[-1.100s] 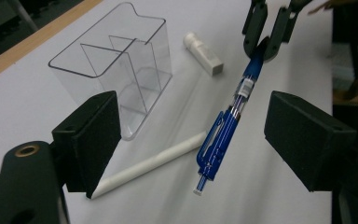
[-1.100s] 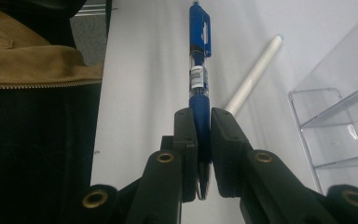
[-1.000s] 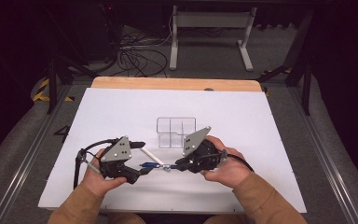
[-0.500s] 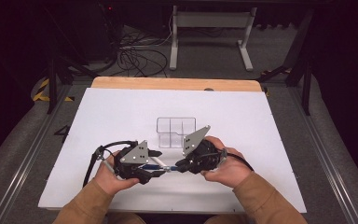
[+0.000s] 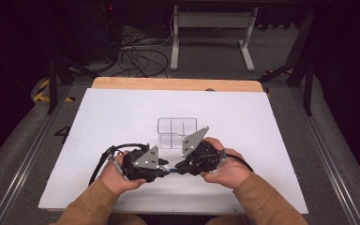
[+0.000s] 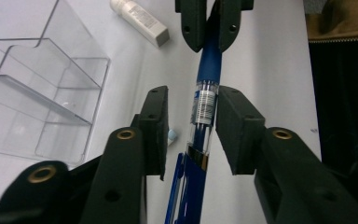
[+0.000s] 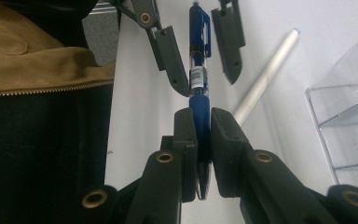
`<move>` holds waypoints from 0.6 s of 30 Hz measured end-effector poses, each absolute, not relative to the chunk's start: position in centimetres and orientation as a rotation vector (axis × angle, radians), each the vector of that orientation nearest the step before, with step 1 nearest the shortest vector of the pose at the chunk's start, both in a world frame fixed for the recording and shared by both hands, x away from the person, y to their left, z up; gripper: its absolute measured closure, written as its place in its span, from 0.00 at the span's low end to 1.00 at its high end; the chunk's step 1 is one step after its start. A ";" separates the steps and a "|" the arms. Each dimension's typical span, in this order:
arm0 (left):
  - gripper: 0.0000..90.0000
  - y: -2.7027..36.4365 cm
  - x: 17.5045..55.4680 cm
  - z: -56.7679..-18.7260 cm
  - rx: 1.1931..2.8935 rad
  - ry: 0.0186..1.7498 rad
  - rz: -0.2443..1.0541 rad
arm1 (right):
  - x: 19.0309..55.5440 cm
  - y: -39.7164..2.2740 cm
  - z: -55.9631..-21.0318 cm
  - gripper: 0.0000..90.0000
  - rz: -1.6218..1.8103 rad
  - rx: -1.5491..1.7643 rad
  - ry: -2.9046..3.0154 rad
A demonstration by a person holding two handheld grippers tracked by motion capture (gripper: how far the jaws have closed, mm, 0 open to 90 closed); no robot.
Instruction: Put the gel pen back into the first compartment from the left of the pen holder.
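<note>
Left gripper view, pen (image 6: 205, 100) between hand-held gripper (image 6: 189, 123) jaws

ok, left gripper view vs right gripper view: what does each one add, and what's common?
Left gripper view: a white printed tube lying beyond the clear organiser.
Right gripper view: a tan zipped garment and a pale stick with a light-blue tip.
Both: the blue pen, the right gripper shut on its blue grip, and the left gripper around its clear barrel. The left gripper's jaws have just been closing but are not yet clamped. The organiser is in both too.
</note>
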State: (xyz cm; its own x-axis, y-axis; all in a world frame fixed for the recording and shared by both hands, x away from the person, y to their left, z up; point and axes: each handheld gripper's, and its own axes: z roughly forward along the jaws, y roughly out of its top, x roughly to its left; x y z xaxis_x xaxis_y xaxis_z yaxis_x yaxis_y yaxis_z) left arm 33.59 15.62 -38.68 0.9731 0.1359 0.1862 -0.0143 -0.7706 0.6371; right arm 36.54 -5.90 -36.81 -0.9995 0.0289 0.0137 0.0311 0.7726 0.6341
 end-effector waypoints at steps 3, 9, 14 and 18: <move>0.77 15.3 33.5 -38.8 2.459 0.060 0.293 | 36.5 -5.8 -36.8 0.91 -1.050 -0.058 -2.948; 0.85 14.8 33.4 -39.0 2.498 0.016 0.300 | 36.5 -5.7 -37.0 0.91 -1.041 -0.055 -2.945; 0.87 14.6 33.4 -39.0 2.519 -0.003 0.295 | 36.5 -5.6 -37.1 0.91 -1.027 -0.056 -2.945; 0.88 14.6 33.5 -38.9 2.524 -0.010 0.278 | 36.5 -5.6 -37.1 0.90 -1.029 -0.058 -2.935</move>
State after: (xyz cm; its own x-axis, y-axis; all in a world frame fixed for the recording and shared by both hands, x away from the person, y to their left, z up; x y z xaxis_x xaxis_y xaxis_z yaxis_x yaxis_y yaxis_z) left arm 33.47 14.59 -38.94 0.9782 0.0551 0.2003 -0.0688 -0.8239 0.5625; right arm 36.47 -5.63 -37.11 -0.9988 0.0252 0.0413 0.0454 0.7807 0.6233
